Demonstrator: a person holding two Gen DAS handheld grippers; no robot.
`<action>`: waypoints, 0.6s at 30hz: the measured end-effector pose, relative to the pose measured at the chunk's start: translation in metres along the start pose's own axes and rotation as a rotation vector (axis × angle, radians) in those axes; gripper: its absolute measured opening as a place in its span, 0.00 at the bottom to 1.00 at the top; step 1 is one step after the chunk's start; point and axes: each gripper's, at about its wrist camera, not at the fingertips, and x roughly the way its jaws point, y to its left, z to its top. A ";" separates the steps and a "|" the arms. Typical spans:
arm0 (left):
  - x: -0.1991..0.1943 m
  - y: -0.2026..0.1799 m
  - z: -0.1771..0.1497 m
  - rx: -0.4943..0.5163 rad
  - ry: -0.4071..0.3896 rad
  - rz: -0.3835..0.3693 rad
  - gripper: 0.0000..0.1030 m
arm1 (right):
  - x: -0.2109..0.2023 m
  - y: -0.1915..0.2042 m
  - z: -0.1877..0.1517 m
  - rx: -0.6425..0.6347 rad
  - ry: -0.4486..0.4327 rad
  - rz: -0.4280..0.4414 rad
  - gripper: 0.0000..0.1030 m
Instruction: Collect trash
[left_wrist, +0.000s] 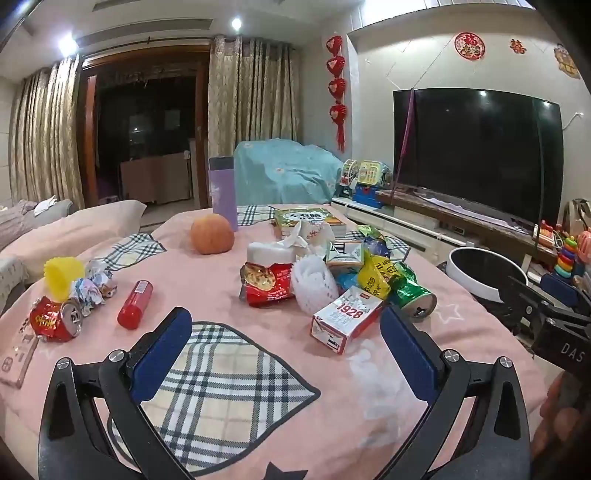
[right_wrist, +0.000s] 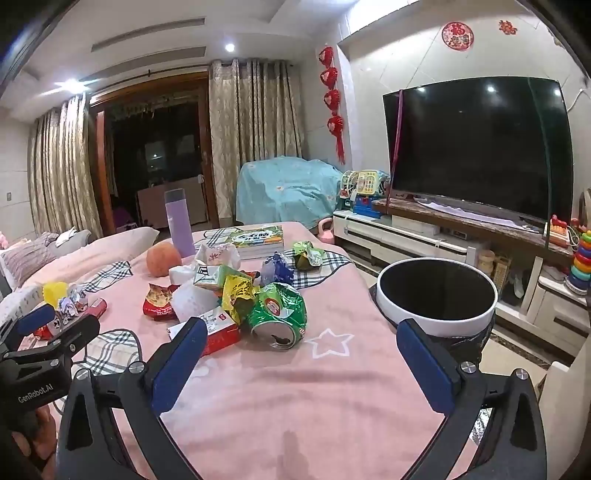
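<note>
Near the tabletop's (left_wrist: 229, 295) left edge: crushed red can (left_wrist: 55, 321), crumpled wrappers (left_wrist: 92, 286), red tube (left_wrist: 135, 304). Toward the middle and right edge: heaped trash, with a "1928" carton (left_wrist: 345, 317), yellow wrapper (left_wrist: 375, 277), crushed green can (right_wrist: 279, 314). Beyond the right edge: black-lined bin (right_wrist: 437, 295). Left gripper (left_wrist: 286, 341) and right gripper (right_wrist: 301, 360) hovering, fingers wide, empty. Probably first pick pending; next, closing on the green can. "DAS" and "GenRobot.AI" on the rigs.
</note>
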 end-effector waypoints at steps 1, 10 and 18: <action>0.000 0.001 0.000 -0.002 0.001 -0.003 1.00 | -0.001 -0.001 0.000 0.000 -0.002 0.002 1.00; 0.000 0.001 -0.002 -0.013 0.006 -0.006 1.00 | -0.001 -0.001 -0.001 0.007 0.002 0.001 1.00; 0.001 0.003 -0.002 -0.016 0.010 -0.003 1.00 | 0.000 -0.003 -0.001 0.011 0.004 0.001 1.00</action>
